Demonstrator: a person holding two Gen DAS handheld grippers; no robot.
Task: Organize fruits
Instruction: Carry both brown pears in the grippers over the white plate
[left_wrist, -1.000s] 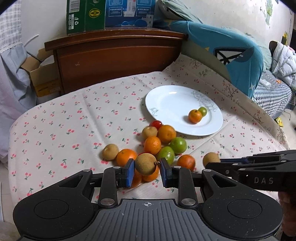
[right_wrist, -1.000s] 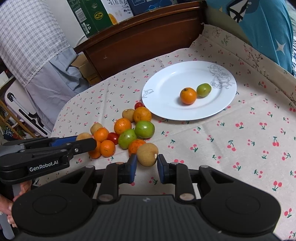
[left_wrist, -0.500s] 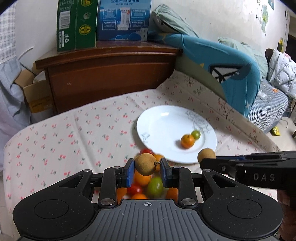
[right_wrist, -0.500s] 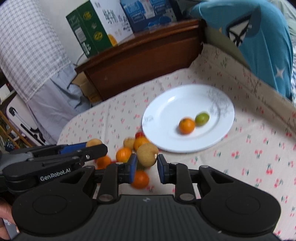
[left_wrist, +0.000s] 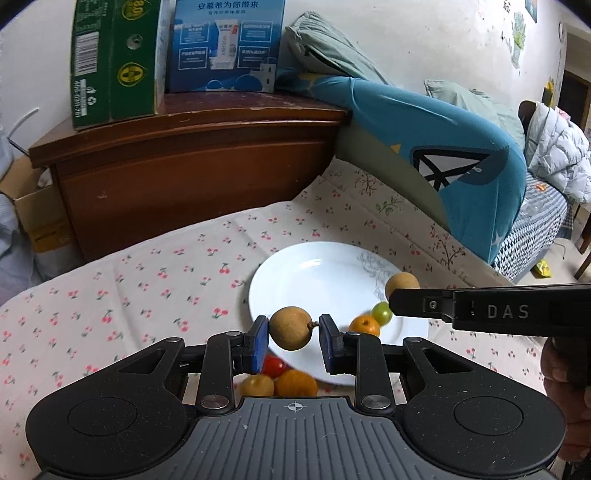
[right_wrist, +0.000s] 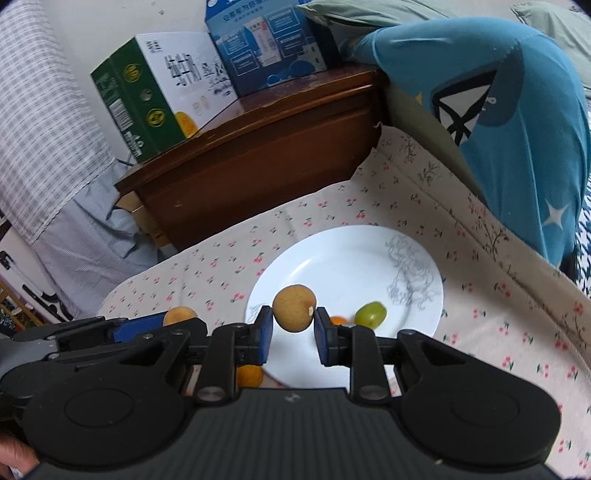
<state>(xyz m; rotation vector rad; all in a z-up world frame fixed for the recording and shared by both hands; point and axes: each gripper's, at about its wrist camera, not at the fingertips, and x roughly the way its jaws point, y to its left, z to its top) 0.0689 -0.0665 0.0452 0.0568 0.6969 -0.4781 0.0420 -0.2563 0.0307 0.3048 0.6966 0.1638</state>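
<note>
My left gripper (left_wrist: 291, 341) is shut on a brown round fruit (left_wrist: 290, 328) and holds it over the near left rim of the white plate (left_wrist: 317, 273). My right gripper (right_wrist: 293, 334) is shut on a second brown fruit (right_wrist: 294, 308), raised over the plate (right_wrist: 332, 266). That fruit also shows in the left wrist view (left_wrist: 402, 285) at the tip of the right gripper. An orange (left_wrist: 364, 325) and a green fruit (left_wrist: 381, 313) lie on the plate. A red tomato (left_wrist: 275, 366), a yellow fruit (left_wrist: 257, 385) and an orange (left_wrist: 295, 382) lie on the cloth below my left gripper.
The cherry-print cloth (left_wrist: 147, 280) covers the table. A brown wooden cabinet (left_wrist: 192, 162) with a green box (left_wrist: 114, 59) and a blue box (left_wrist: 225, 44) stands behind. A blue cushion (left_wrist: 443, 147) lies at the right.
Both grippers have risen and moved forward from the fruit pile to over the plate, each still holding its brown fruit.
</note>
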